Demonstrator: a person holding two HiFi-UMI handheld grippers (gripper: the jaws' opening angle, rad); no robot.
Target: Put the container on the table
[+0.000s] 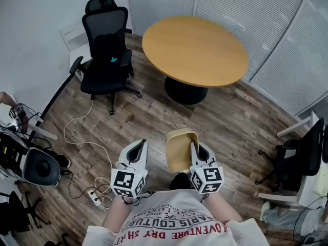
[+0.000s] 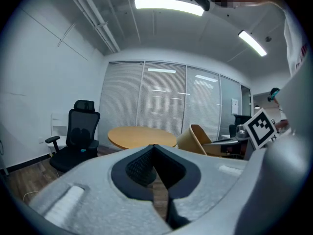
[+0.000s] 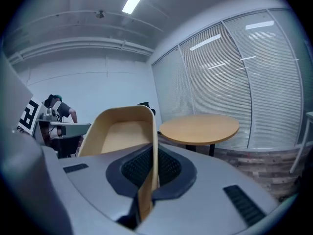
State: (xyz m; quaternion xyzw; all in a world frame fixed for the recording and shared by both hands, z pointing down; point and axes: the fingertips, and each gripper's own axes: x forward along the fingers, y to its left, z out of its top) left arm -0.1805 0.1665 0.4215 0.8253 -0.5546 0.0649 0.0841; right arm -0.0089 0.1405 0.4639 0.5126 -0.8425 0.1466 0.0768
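A tan, open-topped container [image 1: 179, 148] hangs in front of me, tilted, with my right gripper [image 1: 195, 146] shut on its right wall. In the right gripper view that wall [image 3: 152, 146] runs between the dark pads and the container's hollow [image 3: 117, 133] opens to the left. My left gripper [image 1: 139, 145] is beside the container, shut and holding nothing; its view shows the jaws closed tip to tip [image 2: 154, 147] and the container [image 2: 195, 140] off to the right. The round wooden table [image 1: 195, 50] stands ahead with a bare top.
A black office chair [image 1: 106, 55] stands left of the table. Window blinds [image 1: 266, 14] line the far wall. Cables and a power strip [image 1: 95, 196] lie on the wood floor at the left, near equipment [image 1: 36, 165]. Another chair [image 1: 297, 158] sits at the right.
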